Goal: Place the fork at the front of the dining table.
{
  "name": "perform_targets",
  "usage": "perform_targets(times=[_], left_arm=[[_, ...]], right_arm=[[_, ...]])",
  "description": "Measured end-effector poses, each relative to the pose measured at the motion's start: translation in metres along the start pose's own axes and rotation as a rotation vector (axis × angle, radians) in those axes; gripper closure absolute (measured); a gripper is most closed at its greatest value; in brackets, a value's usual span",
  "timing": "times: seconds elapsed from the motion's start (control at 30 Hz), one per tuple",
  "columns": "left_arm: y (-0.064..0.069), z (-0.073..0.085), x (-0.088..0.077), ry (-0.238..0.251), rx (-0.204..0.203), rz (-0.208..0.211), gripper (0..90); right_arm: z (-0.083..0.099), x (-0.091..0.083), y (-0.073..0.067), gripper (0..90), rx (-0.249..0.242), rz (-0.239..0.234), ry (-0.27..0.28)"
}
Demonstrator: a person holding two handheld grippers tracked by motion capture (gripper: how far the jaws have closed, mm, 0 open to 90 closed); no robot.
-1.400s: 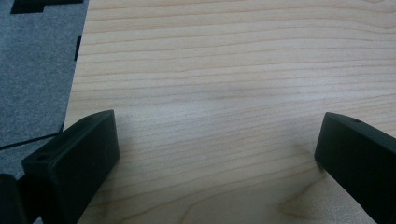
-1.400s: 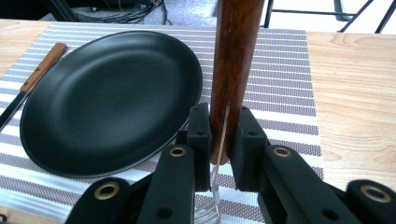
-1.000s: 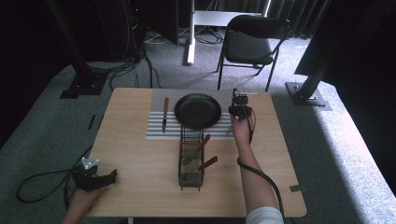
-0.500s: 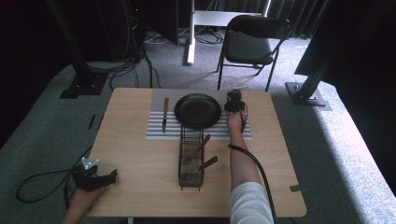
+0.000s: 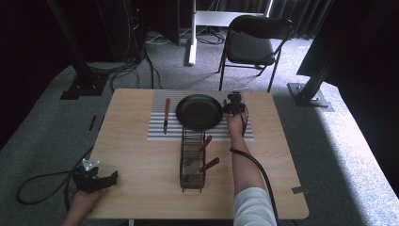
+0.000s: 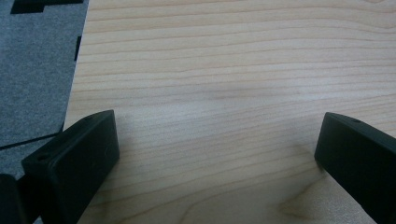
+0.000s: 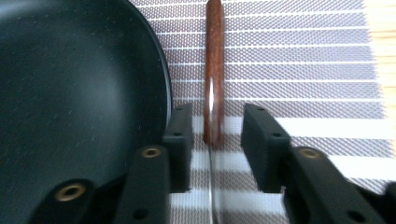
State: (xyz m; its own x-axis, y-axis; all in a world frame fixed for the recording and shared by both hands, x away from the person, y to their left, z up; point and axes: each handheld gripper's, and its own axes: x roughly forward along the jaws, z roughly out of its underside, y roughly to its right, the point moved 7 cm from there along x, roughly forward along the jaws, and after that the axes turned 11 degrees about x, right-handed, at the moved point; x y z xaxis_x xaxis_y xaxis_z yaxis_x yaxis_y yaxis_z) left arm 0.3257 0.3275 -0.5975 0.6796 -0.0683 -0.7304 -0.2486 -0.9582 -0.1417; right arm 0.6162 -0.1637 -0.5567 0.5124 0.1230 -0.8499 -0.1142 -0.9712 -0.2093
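Straddling a wooden-handled utensil (image 7: 214, 70), the right tool (image 7: 214, 144) has its jaws parted, one on each side of the brown handle with a gap on both sides, so nothing is clamped; the jaws have just been opening. That utensil lies on the striped placemat (image 7: 303, 60), just right of the black pan (image 7: 79, 93), its metal part running back between the jaws toward the camera. From the high view the right tool (image 5: 234, 104) sits at the far side of the tabletop (image 5: 141, 160), beside the pan's (image 5: 199, 111) right edge, with the person's forearm stretched out behind it.

A knife (image 5: 166, 114) with a wooden handle lies on the mat left of the pan. Near of the pan stands a wire basket (image 5: 193, 162) holding two more wooden-handled utensils.

At the near left corner the left tool (image 5: 96, 180) rests low over bare wood, its jaws wide apart and empty in the left gripper view (image 6: 215, 154).
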Motion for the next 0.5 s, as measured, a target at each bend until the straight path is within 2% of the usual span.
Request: perform_targets(times=[0.13, 0.17, 0.2, 0.27, 0.3, 0.37, 0.47, 0.5], left_arm=[[0.000, 0.000, 0.000, 0.000, 0.000, 0.000, 0.0], [0.000, 0.000, 0.000, 0.000, 0.000, 0.000, 0.0], [0.000, 0.000, 0.000, 0.000, 0.000, 0.000, 0.0], [0.000, 0.000, 0.000, 0.000, 0.000, 0.000, 0.0], [0.000, 0.000, 0.000, 0.000, 0.000, 0.000, 0.0], [0.000, 0.000, 0.000, 0.000, 0.000, 0.000, 0.0], [0.000, 0.000, 0.000, 0.000, 0.000, 0.000, 0.0], [0.000, 0.000, 0.000, 0.000, 0.000, 0.000, 0.0]], right_arm=[[0.005, -0.023, 0.002, 59.8, -0.022, -0.041, 0.008], [0.005, -0.023, 0.002, 59.8, -0.022, -0.041, 0.008], [0.011, -0.034, 0.004, 59.8, -0.024, -0.065, 0.013], [0.015, -0.038, 0.006, 59.9, -0.027, -0.073, 0.019], [0.023, -0.043, 0.008, 60.4, -0.035, -0.088, 0.008], [0.033, -0.044, 0.013, 64.7, -0.040, -0.086, -0.006], [0.040, -0.044, 0.018, 66.5, -0.028, -0.098, -0.010], [0.048, -0.042, 0.020, 68.4, -0.011, -0.127, -0.029]])
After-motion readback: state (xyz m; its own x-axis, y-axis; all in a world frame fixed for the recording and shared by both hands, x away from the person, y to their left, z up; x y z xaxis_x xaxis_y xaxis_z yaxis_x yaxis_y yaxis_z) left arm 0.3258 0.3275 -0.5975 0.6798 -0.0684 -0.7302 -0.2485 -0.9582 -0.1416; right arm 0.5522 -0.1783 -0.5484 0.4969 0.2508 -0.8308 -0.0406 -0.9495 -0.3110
